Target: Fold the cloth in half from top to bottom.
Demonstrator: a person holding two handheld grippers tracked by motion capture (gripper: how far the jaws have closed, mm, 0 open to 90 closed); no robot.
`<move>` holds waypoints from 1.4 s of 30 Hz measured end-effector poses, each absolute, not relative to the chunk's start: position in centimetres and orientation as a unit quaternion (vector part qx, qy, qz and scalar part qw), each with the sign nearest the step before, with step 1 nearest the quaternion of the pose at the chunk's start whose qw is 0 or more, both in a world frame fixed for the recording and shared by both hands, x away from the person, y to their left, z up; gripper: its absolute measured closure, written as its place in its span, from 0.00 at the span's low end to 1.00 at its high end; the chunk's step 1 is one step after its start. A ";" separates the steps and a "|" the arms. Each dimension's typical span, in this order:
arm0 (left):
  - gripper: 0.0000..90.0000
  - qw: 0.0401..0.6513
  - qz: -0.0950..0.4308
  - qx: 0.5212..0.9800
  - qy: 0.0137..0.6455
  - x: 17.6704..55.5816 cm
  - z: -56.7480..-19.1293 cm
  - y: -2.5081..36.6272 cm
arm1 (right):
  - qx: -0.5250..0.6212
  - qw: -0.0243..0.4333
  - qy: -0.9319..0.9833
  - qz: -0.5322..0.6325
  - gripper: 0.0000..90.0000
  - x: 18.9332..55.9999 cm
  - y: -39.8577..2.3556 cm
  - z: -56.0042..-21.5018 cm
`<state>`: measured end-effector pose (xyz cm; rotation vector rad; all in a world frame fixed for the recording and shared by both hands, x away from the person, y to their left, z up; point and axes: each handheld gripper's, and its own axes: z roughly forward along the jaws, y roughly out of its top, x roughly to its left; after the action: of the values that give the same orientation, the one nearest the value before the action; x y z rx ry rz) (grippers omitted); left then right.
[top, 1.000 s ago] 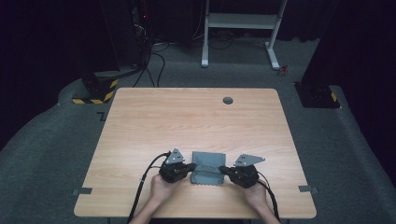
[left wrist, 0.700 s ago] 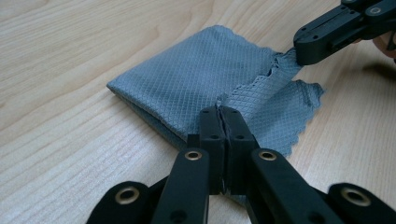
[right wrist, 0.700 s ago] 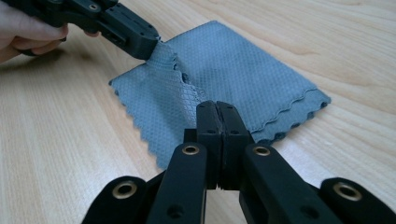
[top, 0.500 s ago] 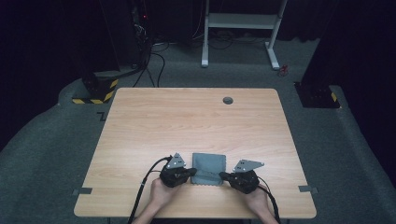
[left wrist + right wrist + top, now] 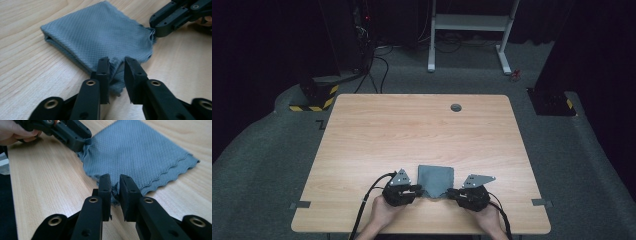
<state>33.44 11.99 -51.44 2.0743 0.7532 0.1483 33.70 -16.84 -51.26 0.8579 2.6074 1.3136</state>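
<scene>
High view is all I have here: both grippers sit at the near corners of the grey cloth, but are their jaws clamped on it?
Observer: No. The left gripper has just been opening its jaws. In the left gripper view a corner of the cloth sits between them, with a gap on one side.
Operator: And the right one?
Observer: The right gripper has just been opening too. Its own view shows the jaws slightly apart, with a bunched corner loose between them.
Operator: Is the cloth a single layer?
Observer: No, it is folded. The right gripper view shows two wavy-edged layers stacked along one side.
</scene>
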 end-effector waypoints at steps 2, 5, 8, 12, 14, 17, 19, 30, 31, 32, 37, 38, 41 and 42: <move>0.77 0.462 0.059 0.832 0.301 33.3 -50.8 12.1 | 0.283 0.053 0.850 0.442 0.89 33.7 -17.0 -50.8; 0.74 0.470 0.071 0.827 0.301 33.5 -49.8 12.1 | 0.284 0.060 0.845 0.449 0.96 34.0 -17.0 -50.1; 0.74 0.465 0.076 0.826 0.309 34.3 -49.5 11.8 | 0.284 0.070 0.848 0.441 1.00 34.5 -16.2 -49.9; 0.74 0.434 0.074 0.844 0.306 35.1 -50.4 10.7 | 0.282 0.084 0.863 0.410 0.99 35.0 -14.8 -50.7; 0.72 0.417 0.063 0.858 0.295 35.0 -51.0 10.3 | 0.279 0.081 0.869 0.400 0.94 35.0 -14.4 -51.4; 0.68 0.407 0.061 0.865 0.288 34.5 -51.5 10.5 | 0.268 0.101 0.879 0.382 0.76 34.3 -14.1 -51.8; 0.66 0.405 0.062 0.866 0.287 34.1 -51.8 10.9 | 0.260 0.119 0.881 0.378 0.70 33.6 -14.4 -51.9; 0.57 0.419 0.069 0.859 0.287 32.6 -51.5 12.6 | 0.287 0.106 0.867 0.392 0.69 33.6 -16.6 -52.0; 0.57 0.425 0.069 0.855 0.288 32.5 -51.3 12.8 | 0.294 0.106 0.861 0.400 0.70 33.8 -16.9 -51.8; 0.56 0.433 0.069 0.850 0.293 32.6 -50.9 13.1 | 0.301 0.105 0.856 0.406 0.70 34.1 -17.1 -51.6; 0.53 0.435 0.098 0.821 0.357 35.3 -50.0 13.6 | 0.344 0.106 0.833 0.420 0.72 36.7 -17.5 -50.8; 0.52 0.429 0.101 0.817 0.372 36.4 -50.1 13.3 | 0.349 0.111 0.832 0.417 0.72 37.2 -17.3 -50.7; 0.52 0.428 0.096 0.809 0.392 38.4 -50.5 12.5 | 0.367 0.118 0.829 0.405 0.72 38.8 -16.7 -50.9; 0.52 0.426 0.099 0.807 0.396 38.9 -50.7 12.1 | 0.373 0.118 0.827 0.403 0.71 39.2 -16.6 -51.0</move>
<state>38.89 12.13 -50.66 2.0180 0.9911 0.2466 39.24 -16.57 -50.98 1.0914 2.4213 1.1794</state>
